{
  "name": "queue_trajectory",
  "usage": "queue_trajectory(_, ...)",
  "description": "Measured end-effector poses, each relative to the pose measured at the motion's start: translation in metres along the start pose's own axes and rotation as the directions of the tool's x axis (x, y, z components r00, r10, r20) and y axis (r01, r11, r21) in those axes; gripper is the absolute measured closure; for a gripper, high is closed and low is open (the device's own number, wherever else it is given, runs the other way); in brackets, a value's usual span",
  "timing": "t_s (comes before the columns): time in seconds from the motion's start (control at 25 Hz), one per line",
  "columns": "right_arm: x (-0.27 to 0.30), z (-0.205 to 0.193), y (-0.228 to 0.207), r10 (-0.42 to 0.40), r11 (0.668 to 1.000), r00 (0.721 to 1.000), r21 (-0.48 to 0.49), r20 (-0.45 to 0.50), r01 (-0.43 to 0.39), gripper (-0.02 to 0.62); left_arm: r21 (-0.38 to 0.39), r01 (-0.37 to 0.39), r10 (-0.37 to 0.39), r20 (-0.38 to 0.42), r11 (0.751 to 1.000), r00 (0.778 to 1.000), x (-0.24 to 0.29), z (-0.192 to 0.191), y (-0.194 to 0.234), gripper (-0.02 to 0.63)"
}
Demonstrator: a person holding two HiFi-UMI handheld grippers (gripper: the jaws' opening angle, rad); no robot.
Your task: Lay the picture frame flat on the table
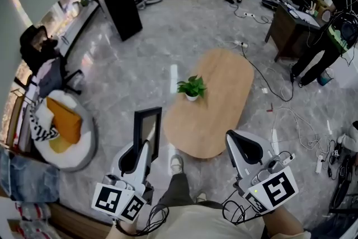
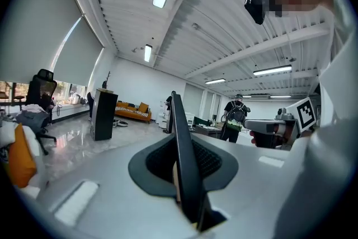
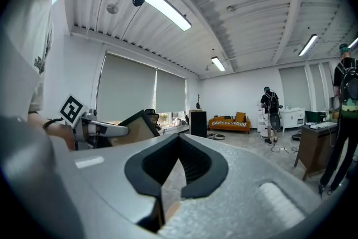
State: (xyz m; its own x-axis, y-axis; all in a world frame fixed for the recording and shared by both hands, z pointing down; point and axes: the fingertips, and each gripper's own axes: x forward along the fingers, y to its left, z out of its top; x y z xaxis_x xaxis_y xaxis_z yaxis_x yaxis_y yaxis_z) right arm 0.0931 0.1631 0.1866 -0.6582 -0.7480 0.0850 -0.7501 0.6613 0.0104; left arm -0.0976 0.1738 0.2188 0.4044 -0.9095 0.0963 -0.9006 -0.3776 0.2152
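left gripper (image 1: 140, 149) clamps the picture frame (image 1: 147, 125) upright, short of the table (image 1: 224, 99)'s near edge; right gripper (image 1: 242, 146) is closed, empty. placing and laying flat remain.

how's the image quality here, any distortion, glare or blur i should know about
Head view: strong fisheye bend toward the edges, window glare on the glossy floor at left, otherwise sharp. Left gripper view: dark round vignette, with the picture frame seen edge-on and slightly soft where the left tool grips it. Right gripper view: same vignette, ceiling light blown out.
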Motion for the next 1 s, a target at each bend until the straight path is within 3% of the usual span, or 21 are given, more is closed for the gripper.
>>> queue_trajectory(0.68,0.157,-0.003,-0.063,-0.098,0.995,0.992,-0.009,-0.084,0.097,0.594,-0.014,0.12,-0.121,-0.085,0.993,0.989,0.141,0.017,0.111,0.537)
queue_trajectory(1.0,0.196,-0.002,-0.087,-0.164,0.986,0.982,-0.017,-0.096,0.163,0.594,-0.028,0.186,-0.188,-0.117,0.982,0.975,0.183,0.02,0.137,0.537)
